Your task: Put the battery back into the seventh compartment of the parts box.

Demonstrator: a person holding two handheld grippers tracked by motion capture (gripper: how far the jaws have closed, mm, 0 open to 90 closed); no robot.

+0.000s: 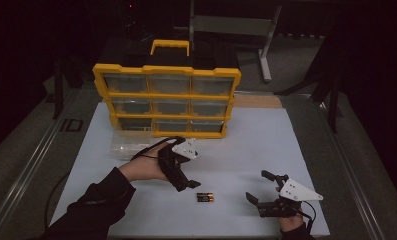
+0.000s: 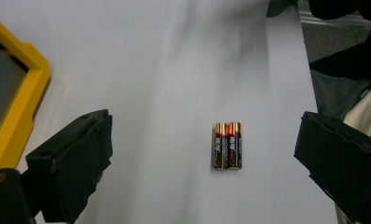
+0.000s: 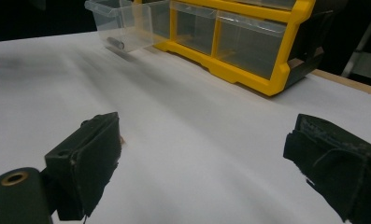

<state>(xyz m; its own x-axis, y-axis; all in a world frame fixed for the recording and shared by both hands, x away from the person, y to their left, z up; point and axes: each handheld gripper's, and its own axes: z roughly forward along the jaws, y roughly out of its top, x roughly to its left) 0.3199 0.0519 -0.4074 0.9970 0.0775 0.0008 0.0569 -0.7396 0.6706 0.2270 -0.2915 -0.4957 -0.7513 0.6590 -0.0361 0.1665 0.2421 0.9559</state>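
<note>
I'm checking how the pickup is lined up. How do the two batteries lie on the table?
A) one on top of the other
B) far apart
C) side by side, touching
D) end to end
C: in the left gripper view the two batteries lie parallel and touching on the white table, between that gripper's open jaws.

**Three cameras, one bench**

The high view looks forward and down over the white bench [image 1: 246,145]. The left gripper view hangs close above the batteries [image 2: 228,145], also seen from above. The right gripper view skims low toward the yellow organizer [image 3: 248,70].
</note>
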